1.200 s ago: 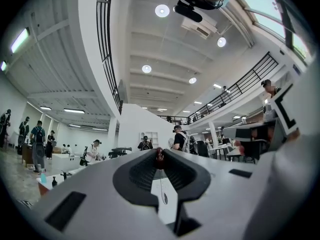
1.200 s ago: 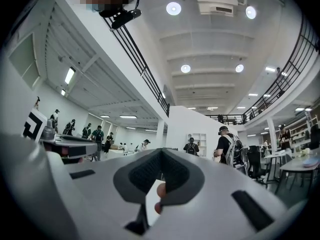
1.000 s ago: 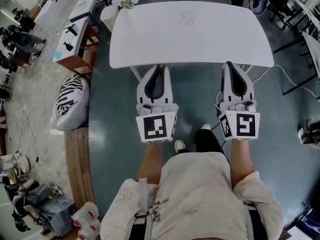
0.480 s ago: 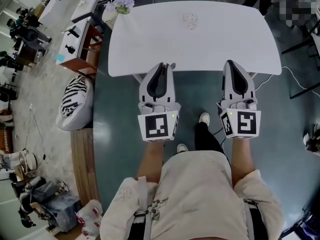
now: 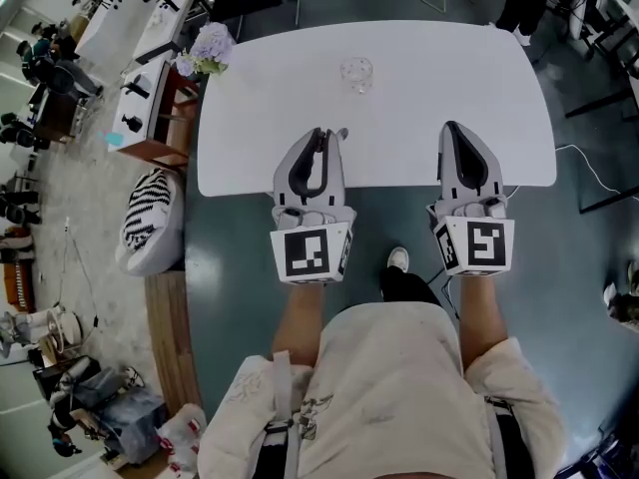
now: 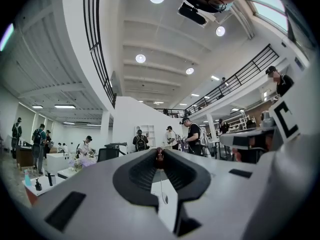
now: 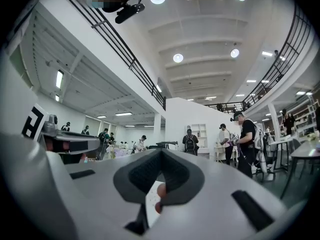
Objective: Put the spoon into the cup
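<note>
Pinching a slim greyish spoon [image 5: 342,132], left gripper [image 5: 321,134] could let it slip before reaching the clear glass cup [image 5: 356,73], upper centre. Right gripper [image 5: 451,128] is clenched on nothing.

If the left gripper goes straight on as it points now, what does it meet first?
Likely nothing: the left gripper aims over bare table, just left of the cup; depth is unclear.

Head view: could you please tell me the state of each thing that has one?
Cup: upright on table, no spoon in it.
Spoon: clamped in the left gripper's tips.
Left gripper: shut on spoon.
Right gripper: shut, empty.
</note>
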`<action>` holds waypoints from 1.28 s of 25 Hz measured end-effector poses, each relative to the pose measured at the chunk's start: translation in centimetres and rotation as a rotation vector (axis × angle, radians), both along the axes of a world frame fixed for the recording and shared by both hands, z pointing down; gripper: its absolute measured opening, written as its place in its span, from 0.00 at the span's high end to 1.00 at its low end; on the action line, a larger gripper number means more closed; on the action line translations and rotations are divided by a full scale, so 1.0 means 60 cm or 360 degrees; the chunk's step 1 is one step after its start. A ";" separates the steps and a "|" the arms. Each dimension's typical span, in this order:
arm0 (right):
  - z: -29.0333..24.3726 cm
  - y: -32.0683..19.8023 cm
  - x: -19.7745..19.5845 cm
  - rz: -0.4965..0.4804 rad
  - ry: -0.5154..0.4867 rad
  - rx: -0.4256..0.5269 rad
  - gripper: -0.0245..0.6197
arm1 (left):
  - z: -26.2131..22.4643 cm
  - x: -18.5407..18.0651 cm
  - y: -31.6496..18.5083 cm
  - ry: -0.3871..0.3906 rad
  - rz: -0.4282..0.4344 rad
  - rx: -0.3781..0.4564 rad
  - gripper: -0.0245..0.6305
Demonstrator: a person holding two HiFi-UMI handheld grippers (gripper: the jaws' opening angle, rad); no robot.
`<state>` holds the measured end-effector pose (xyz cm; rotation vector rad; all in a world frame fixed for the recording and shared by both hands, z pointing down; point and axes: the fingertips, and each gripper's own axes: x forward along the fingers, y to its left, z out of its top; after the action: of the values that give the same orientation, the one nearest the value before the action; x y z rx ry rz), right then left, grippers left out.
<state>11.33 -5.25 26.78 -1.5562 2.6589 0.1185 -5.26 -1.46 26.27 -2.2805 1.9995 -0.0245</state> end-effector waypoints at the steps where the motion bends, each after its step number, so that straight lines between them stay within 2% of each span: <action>1: 0.001 -0.019 0.010 -0.0003 -0.0025 -0.0009 0.97 | 0.000 0.007 -0.019 0.0002 -0.0005 -0.0003 0.90; 7: 0.005 -0.112 0.062 0.0002 -0.0119 -0.0063 0.97 | -0.011 0.044 -0.111 0.0002 -0.0032 -0.0008 0.90; 13: 0.016 -0.164 0.074 -0.0021 -0.0110 -0.0081 0.97 | -0.003 0.058 -0.165 0.0037 -0.0039 -0.0029 0.90; 19: 0.045 -0.212 0.024 -0.0030 -0.0090 -0.0118 0.97 | 0.031 0.015 -0.221 0.0084 -0.0024 -0.0074 0.90; 32: 0.132 -0.361 -0.105 0.0047 -0.0002 -0.0283 0.97 | 0.148 -0.096 -0.387 0.0238 0.0112 -0.0254 0.90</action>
<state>5.01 -26.90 34.69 -1.6428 2.7119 -0.1216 -11.02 -24.67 35.16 -2.5195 2.0546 -0.0087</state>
